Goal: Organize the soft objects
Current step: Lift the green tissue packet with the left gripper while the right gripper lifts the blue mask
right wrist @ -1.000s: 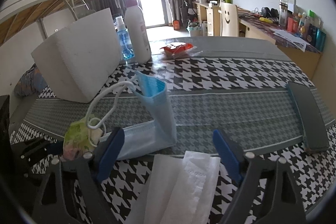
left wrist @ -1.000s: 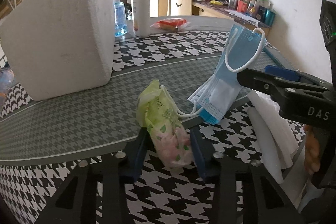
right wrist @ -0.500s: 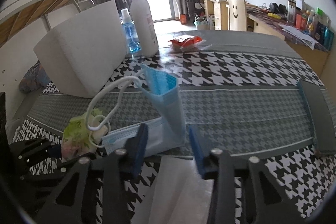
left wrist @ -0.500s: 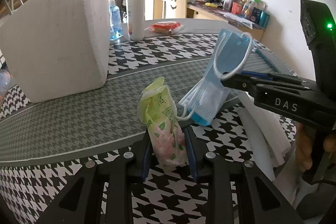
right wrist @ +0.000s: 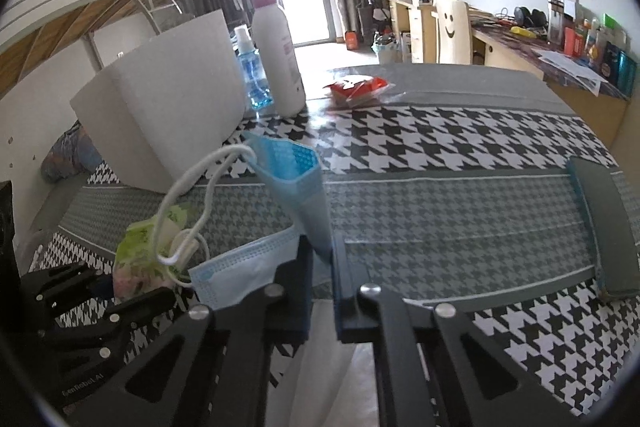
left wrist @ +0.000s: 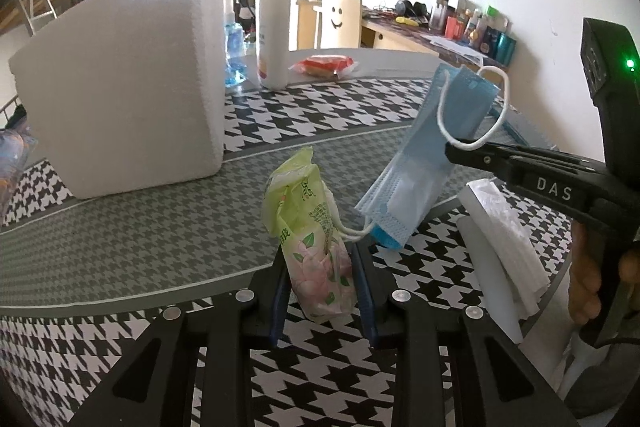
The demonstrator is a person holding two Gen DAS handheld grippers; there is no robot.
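A green and pink tissue pack point(left wrist: 316, 243) stands tilted on the houndstooth tablecloth, and my left gripper point(left wrist: 320, 275) is shut on its lower end. A blue face mask point(left wrist: 432, 155) with white ear loops is pinched by my right gripper point(right wrist: 320, 259), which is shut on its folded middle. In the right wrist view the blue face mask point(right wrist: 296, 195) rises from the jaws and its other half lies flat to the left. One ear loop reaches to the tissue pack point(right wrist: 140, 259). My right gripper point(left wrist: 452, 151) enters the left wrist view from the right.
A large white foam block point(left wrist: 128, 95) stands at the back left. Behind it are a white pump bottle point(left wrist: 272, 27), a blue spray bottle point(right wrist: 250, 71) and a red packet point(left wrist: 324, 65). White folded cloths point(left wrist: 500, 239) lie near the right edge. A dark flat case point(right wrist: 604, 223) lies at the right.
My right gripper's jaws came together from wide open onto the mask and lifted its fold. My left gripper tightened on the tissue pack, which now stands more upright.
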